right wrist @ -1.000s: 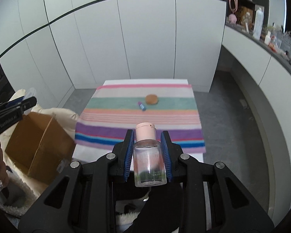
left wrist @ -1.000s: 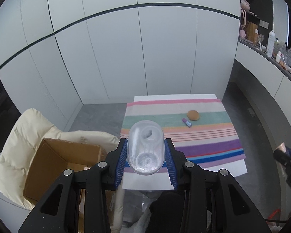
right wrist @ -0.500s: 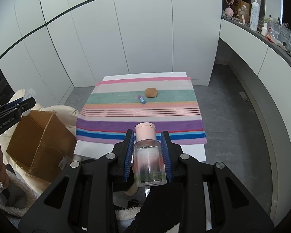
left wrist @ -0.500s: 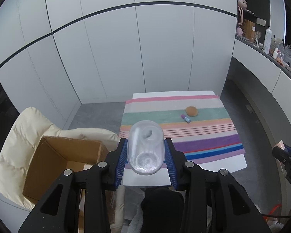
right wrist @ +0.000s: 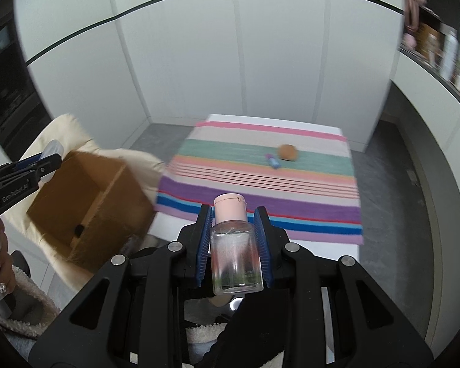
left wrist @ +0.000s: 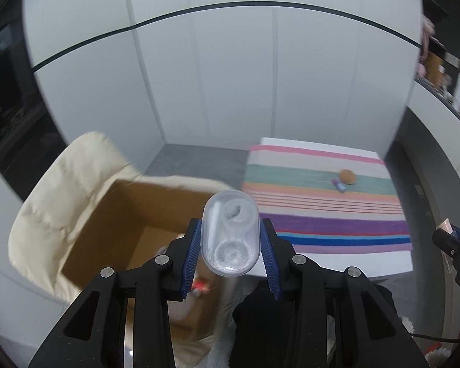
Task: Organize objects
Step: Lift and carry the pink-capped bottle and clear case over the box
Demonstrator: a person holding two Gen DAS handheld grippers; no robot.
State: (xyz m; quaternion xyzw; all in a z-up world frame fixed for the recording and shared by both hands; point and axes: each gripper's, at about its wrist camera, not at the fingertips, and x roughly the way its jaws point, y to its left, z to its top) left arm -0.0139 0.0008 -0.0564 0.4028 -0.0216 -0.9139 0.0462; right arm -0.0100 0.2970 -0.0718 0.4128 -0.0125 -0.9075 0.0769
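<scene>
Clear case (left wrist: 230, 233), oval and see-through, is gripped across its width between the blue pads (left wrist: 191, 253) of the left gripper (left wrist: 230, 245), held in the air over the near rim of the open cardboard box (left wrist: 122, 214) that sits on a cream padded chair (left wrist: 55, 190). A small bottle (right wrist: 235, 260) with a pink cap (right wrist: 230, 210) is clamped at the body by the right gripper (right wrist: 234, 245), above the near edge of the striped cloth (right wrist: 260, 184). A slip is judged possible in both holds: the case is smooth and rounded and only its sides are caught, and the bottle wall is slick. If the case is let go where it now hangs, it may strike the box edge or a flap and fall to the chair or floor. The box rests on soft padding and could tip if knocked. Two things are left on the cloth, a brown round thing (left wrist: 347, 177) and a small purple tube (left wrist: 338, 185), close together. Both views are smeared by motion. The box floor is mostly covered by the left gripper; something red (left wrist: 201, 284) is glimpsed inside, not identified. The contents of the case cannot be made out. The shelf clutter at the right edge is too blurred to name. The table under the cloth is seen only as a white border.
</scene>
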